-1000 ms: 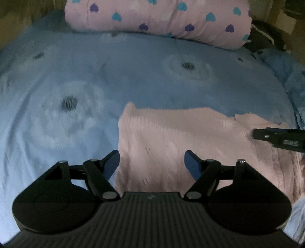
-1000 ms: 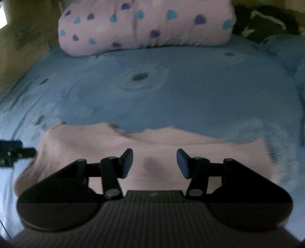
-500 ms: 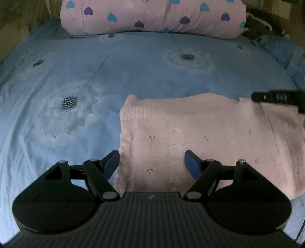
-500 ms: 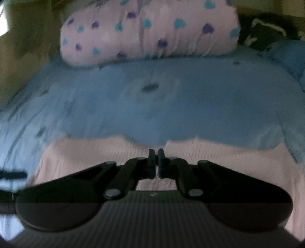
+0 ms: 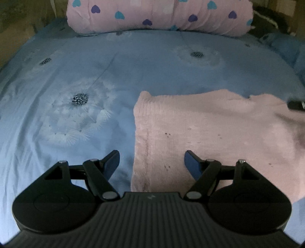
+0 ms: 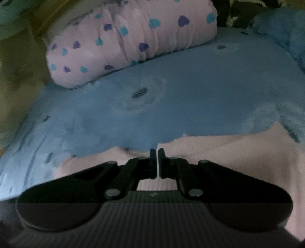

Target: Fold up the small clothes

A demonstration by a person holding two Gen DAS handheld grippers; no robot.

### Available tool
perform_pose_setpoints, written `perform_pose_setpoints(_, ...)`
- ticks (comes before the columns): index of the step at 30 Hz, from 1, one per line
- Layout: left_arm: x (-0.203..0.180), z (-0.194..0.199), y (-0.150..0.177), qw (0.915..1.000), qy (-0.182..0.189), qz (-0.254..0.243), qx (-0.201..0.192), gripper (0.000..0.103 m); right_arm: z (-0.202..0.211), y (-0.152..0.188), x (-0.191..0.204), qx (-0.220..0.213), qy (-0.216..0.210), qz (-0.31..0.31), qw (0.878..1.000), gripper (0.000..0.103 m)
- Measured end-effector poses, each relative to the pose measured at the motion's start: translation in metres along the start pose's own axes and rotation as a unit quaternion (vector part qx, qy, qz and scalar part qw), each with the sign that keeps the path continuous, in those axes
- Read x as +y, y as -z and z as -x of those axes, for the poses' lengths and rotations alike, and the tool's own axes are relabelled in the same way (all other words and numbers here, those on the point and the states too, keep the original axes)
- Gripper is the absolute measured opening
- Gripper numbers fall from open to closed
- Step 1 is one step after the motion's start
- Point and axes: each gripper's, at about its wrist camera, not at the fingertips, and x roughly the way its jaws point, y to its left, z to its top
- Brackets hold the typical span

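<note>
Left hand-held gripper (image 5: 152,159): jaws wide apart, nothing pinched. Hovering over the left edge of the pink knit garment (image 5: 209,133); edge running between the fingers, left finger over bare blue bed sheet (image 5: 133,66), right finger over the knit. Garment spread flat ahead and to the right of it.

Right hand-held gripper (image 6: 157,154): jaws closed to a thin slit, just finished closing. Tips sitting at the far edge of the pink knit garment (image 6: 238,152), at a notch in that edge. Cannot tell whether fabric is actually caught between the pads. Knit extending under and to both sides of it. Dark tip of it visible at the far right of the left view (image 5: 296,104).

Beyond both: pink heart-print pillow (image 5: 162,15) at the far end of the bed.
</note>
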Motion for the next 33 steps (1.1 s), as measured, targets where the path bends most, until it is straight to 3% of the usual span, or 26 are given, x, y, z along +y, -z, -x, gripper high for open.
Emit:
perform_pose_setpoints(3, 0.000, 0.010, 0.005, 1.0000, 0.005, -0.003, 0.003, 0.079, 0.032, 0.019, -0.004, 0.013, 0.023, 0.041, 0.999, 0.006)
perform_pose_setpoints(6, -0.002, 0.005, 0.013, 0.9996, -0.013, -0.016, 0.018, 0.079, 0.051, 0.041, -0.016, 0.015, 0.060, 0.061, 0.996, 0.006)
perform_pose_setpoints(9, 0.003, -0.011, 0.020, 0.9988, -0.022, -0.005, 0.044, 0.082, 0.048, 0.058, -0.033, 0.032, 0.109, 0.062, 0.992, 0.006)
perform_pose_setpoints(11, 0.010, -0.015, 0.021, 0.9984, -0.020, 0.019, 0.049, 0.086, 0.046, 0.067, -0.048, 0.013, 0.117, 0.060, 0.991, 0.002)
perform_pose_setpoints(16, 0.015, 0.000, 0.018, 0.9980, -0.012, 0.038, 0.048, 0.086, 0.061, 0.072, -0.079, -0.016, 0.081, -0.071, 0.994, 0.002)
perform_pose_setpoints(20, 0.014, 0.026, 0.017, 0.9983, -0.009, 0.034, 0.047, 0.086, 0.083, 0.075, -0.082, -0.022, 0.073, -0.103, 0.992, 0.003)
perform_pose_setpoints(21, 0.013, 0.034, 0.016, 0.9983, -0.010, 0.036, 0.046, 0.086, 0.090, 0.077, -0.081, -0.023, 0.078, -0.102, 0.991, 0.008)
perform_pose_setpoints(23, 0.013, 0.048, 0.017, 0.9982, -0.009, 0.040, 0.045, 0.086, 0.103, 0.080, -0.078, -0.028, 0.094, -0.107, 0.989, 0.035)
perform_pose_setpoints(24, 0.012, 0.055, 0.017, 0.9980, -0.010, 0.041, 0.046, 0.086, 0.109, 0.081, -0.079, -0.033, 0.098, -0.111, 0.989, 0.054)
perform_pose_setpoints(33, -0.005, 0.101, 0.036, 0.9968, -0.029, 0.047, 0.058, 0.095, 0.150, 0.101, -0.077, -0.041, 0.104, -0.139, 0.984, 0.056)
